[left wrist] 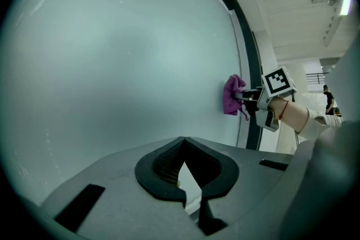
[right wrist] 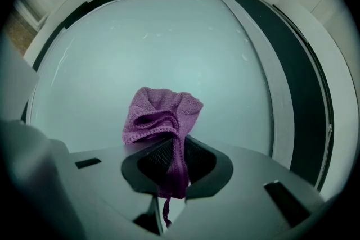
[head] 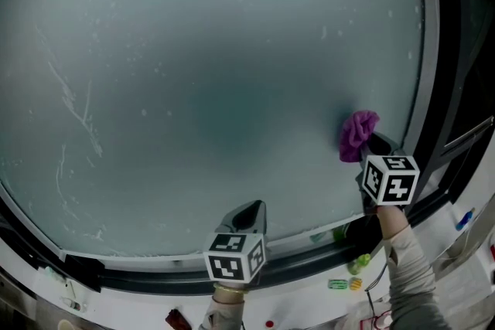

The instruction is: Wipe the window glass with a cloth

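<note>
Right gripper [right wrist: 174,142] pinches the purple cloth [right wrist: 160,114], bunched beyond its tips at the glass [right wrist: 157,42]; left gripper [left wrist: 183,142] closed.

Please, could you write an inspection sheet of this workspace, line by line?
Surface: hazy window glass, white streaks at left.
Job's things: purple knitted cloth, bunched at the glass near the right frame.
Clutter: small green and yellow pieces on the white sill.
Grippers: right claw shut on the cloth; left claw shut, empty.
Cables: thin dark wire beside the right sleeve.
Surroundings: dark window frame; a distant person.
</note>
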The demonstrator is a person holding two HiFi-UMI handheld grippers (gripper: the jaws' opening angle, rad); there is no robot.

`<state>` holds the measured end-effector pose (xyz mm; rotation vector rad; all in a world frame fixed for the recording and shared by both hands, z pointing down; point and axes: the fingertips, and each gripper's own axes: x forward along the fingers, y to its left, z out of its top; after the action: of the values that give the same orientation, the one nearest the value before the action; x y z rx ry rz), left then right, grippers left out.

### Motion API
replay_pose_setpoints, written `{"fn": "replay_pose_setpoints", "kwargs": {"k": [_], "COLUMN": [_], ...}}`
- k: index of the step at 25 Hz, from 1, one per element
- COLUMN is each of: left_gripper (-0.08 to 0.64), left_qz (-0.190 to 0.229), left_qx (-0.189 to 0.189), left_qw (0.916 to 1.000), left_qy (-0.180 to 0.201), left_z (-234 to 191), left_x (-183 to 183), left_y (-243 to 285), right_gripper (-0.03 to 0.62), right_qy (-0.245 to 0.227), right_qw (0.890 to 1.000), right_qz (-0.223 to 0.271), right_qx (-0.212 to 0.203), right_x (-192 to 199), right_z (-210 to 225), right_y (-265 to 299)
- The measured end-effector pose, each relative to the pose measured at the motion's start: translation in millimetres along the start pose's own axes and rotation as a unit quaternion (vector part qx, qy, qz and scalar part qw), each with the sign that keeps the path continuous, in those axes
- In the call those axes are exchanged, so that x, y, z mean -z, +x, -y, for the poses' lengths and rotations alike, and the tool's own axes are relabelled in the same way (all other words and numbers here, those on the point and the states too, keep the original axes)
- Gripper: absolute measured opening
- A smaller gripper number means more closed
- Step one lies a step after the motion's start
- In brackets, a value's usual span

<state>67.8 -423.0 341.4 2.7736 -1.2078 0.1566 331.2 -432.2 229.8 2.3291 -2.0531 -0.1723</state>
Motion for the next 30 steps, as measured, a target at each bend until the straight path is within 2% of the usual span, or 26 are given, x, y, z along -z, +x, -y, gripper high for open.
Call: {"fn": "replay_pose_setpoints", "kwargs": {"k": [8, 15, 23, 30], "left_gripper": [0.005, 0.005, 0.005, 0.005], "left_qz": [0.003, 0.004, 0.006, 0.005], "left_qx": [-0.007, -0.036, -0.092, -0.154], "left_qw": [1.0000, 0.9993, 0.9955, 0.9876], "left_qy": [-0.003, -0.011, -0.019, -0.031], "left_z": [-5, -24, -60, -95], "left_x": [0, 2, 7, 16], "left_y": [-2, -19, -56, -97], "right_gripper": [0.049, 0.049, 0.049, 0.049], "right_qy": [0.014, 0.031, 0.011, 0.015], "right_qw": [0.999, 0.992, 0.973, 0.952], "right_qz": [0.026, 0.063, 0.074, 0.059], "right_qx": [-0.024, -0.102, -0.217, -0.301], "right_x": [-12, -29, -30, -15], "right_z": [-23, -90, -202, -284], "right_y": [-18, -39, -51, -49]}}
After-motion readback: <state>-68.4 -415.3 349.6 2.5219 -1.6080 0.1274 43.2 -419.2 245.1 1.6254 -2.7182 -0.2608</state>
